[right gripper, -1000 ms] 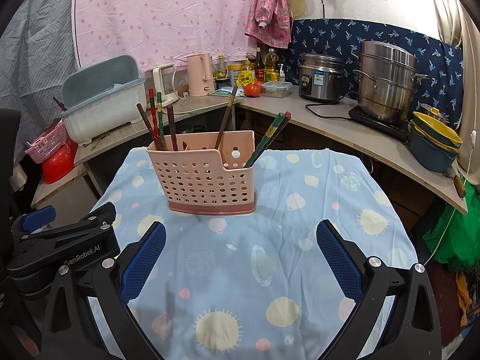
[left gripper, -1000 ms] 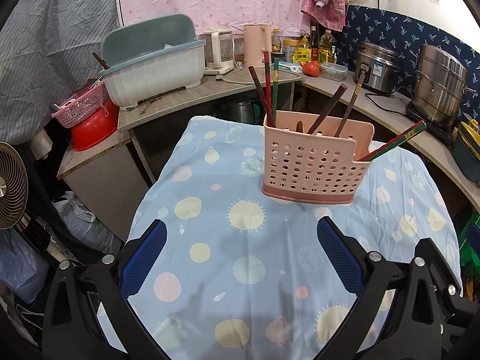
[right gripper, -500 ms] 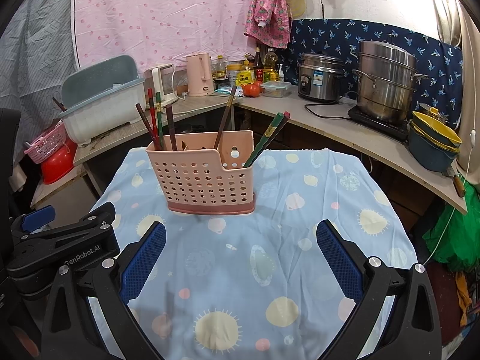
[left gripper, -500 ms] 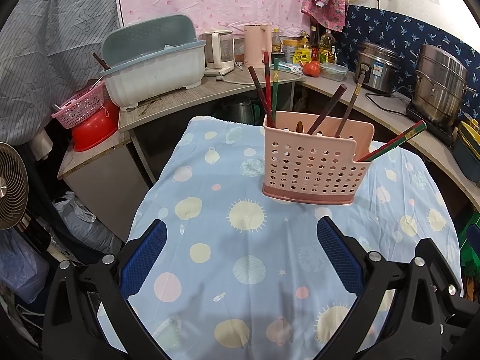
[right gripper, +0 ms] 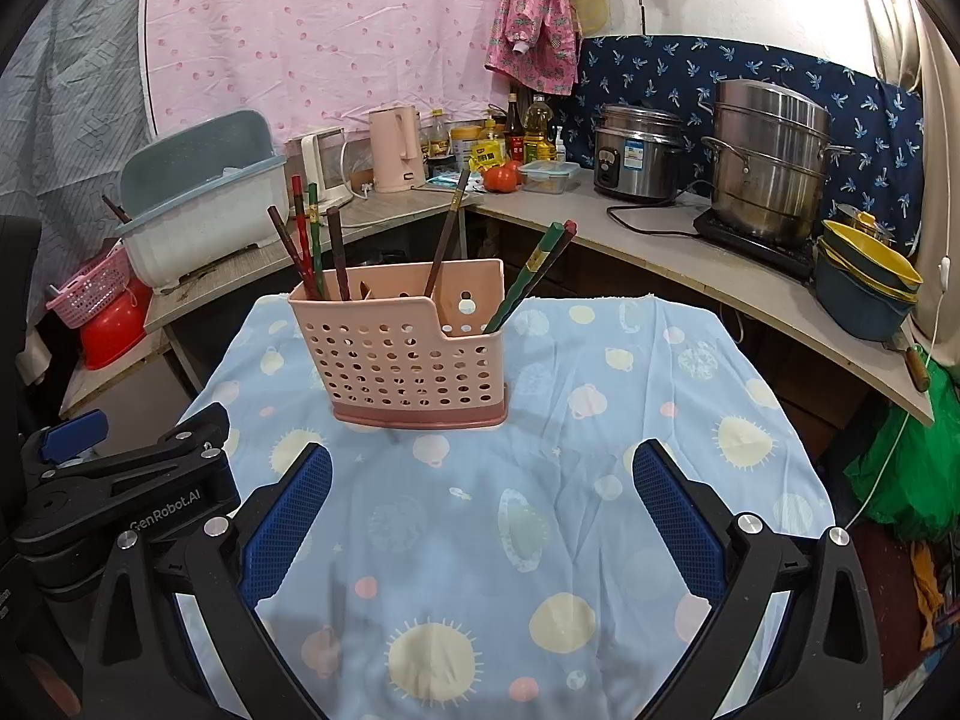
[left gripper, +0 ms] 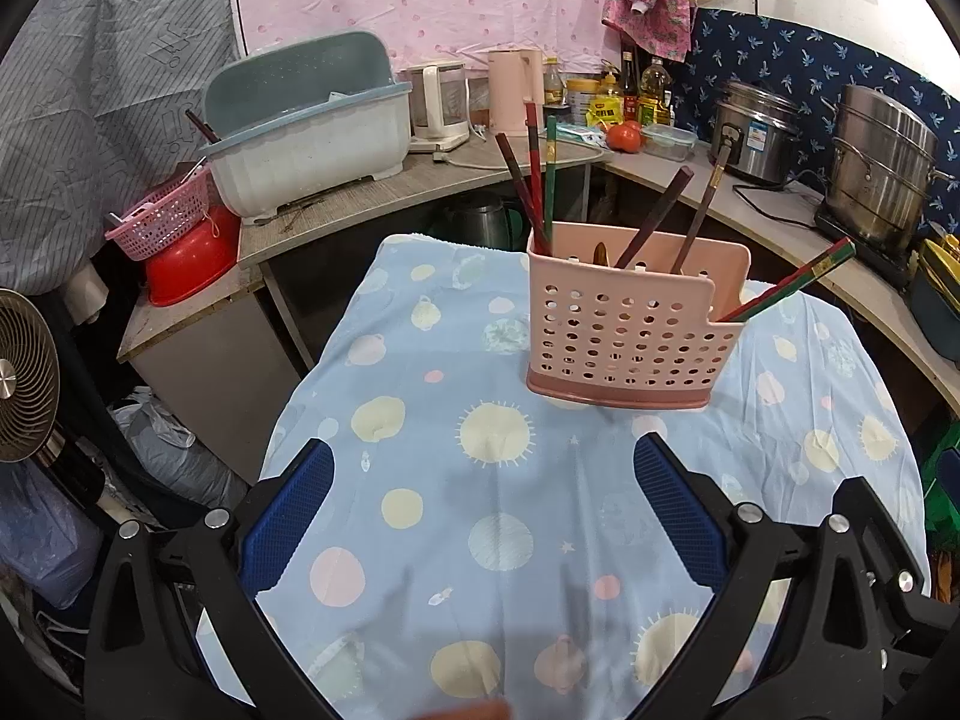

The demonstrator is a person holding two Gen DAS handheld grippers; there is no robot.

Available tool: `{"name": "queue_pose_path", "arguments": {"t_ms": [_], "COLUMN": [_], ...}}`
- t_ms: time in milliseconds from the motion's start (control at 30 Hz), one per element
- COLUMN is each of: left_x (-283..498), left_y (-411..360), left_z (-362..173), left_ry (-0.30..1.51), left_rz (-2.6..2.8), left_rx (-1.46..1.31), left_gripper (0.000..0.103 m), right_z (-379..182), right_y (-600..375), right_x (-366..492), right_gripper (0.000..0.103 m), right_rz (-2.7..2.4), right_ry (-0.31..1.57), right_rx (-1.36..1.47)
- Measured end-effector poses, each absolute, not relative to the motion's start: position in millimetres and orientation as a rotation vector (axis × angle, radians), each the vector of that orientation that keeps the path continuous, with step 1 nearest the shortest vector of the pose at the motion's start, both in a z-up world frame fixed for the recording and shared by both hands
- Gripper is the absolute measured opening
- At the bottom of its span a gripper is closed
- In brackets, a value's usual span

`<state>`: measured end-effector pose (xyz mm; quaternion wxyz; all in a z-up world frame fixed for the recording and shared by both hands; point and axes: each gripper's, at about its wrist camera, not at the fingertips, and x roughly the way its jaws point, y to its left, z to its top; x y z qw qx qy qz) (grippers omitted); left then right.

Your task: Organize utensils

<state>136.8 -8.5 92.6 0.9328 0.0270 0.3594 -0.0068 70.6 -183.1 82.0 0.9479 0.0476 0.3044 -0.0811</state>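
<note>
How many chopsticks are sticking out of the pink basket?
7 chopsticks. Four stand at the left end of the pink perforated plastic basket, one leans in the middle, two lean out the right end. Shorter ones may hide inside.

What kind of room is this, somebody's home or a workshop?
Most likely a small home kitchen. A rice cooker and a big steel steamer pot stand on the counter, with oil bottles and a dish rack nearby.
</note>
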Motion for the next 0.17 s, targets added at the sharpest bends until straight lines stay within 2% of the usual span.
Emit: {"name": "queue_pose_path", "arguments": {"t_ms": [167], "left_x": [137.7], "left_y": [-9.9], "left_z": [92.1], "left_ry": [0.745], "left_rz": [-0.015], "left_rx": [0.058], "left_gripper": [0.096], "right_z": [80.5], "right_y": [-184.4], "right_x": [69.7], "right_gripper": [0.097], "right_rz": [-0.172], "right_ry": [0.624], "right_rx": [0.099]}}
